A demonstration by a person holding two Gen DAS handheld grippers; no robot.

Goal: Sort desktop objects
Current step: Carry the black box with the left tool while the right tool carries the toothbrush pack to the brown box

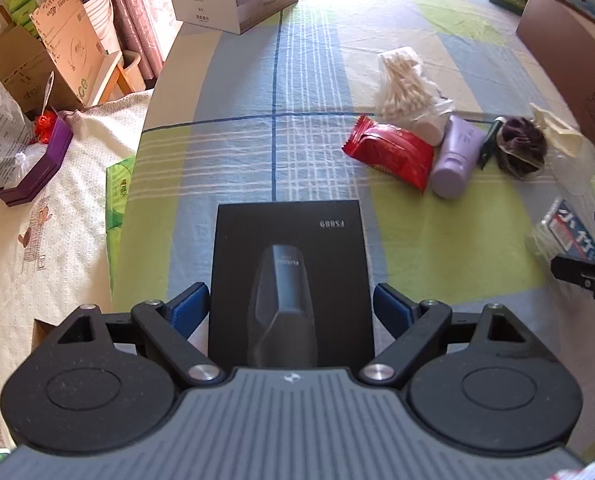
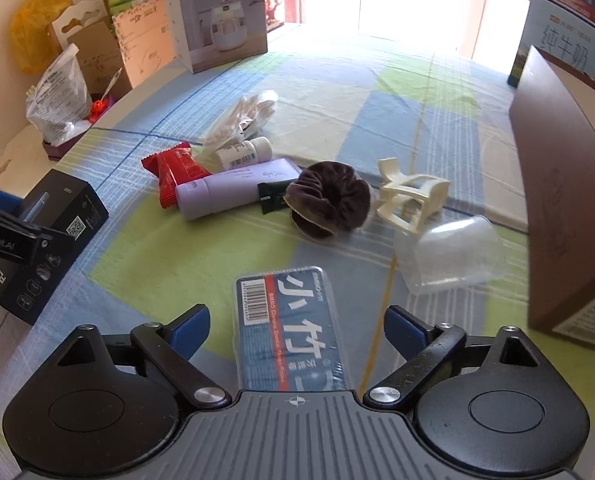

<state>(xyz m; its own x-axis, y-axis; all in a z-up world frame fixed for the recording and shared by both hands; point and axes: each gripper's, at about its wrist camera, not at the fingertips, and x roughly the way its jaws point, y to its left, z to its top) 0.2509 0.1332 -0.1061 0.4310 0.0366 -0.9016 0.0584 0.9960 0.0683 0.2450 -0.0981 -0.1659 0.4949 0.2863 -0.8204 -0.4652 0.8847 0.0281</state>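
My left gripper [image 1: 291, 312] is open, its blue pads on either side of a black shaver box [image 1: 291, 264] on the checked cloth, with small gaps. The box also shows in the right wrist view [image 2: 45, 236]. My right gripper [image 2: 297, 330] is open around a blue floss-pick case [image 2: 293, 328], with gaps on both sides. Beyond lie a red snack packet [image 2: 175, 176], a lilac tube [image 2: 233, 190], a white bottle [image 2: 243, 152], a cotton-swab bag [image 2: 241, 116], a dark scrunchie [image 2: 329, 202], a cream hair claw [image 2: 411, 200] and a clear plastic cup [image 2: 449, 256].
A brown box [image 2: 565, 200] stands along the right side. A humidifier box [image 2: 217, 16] stands at the far edge. Cardboard boxes and bags [image 1: 37, 72] sit off the table's left, beside a purple box [image 1: 37, 168] on a white cloth.
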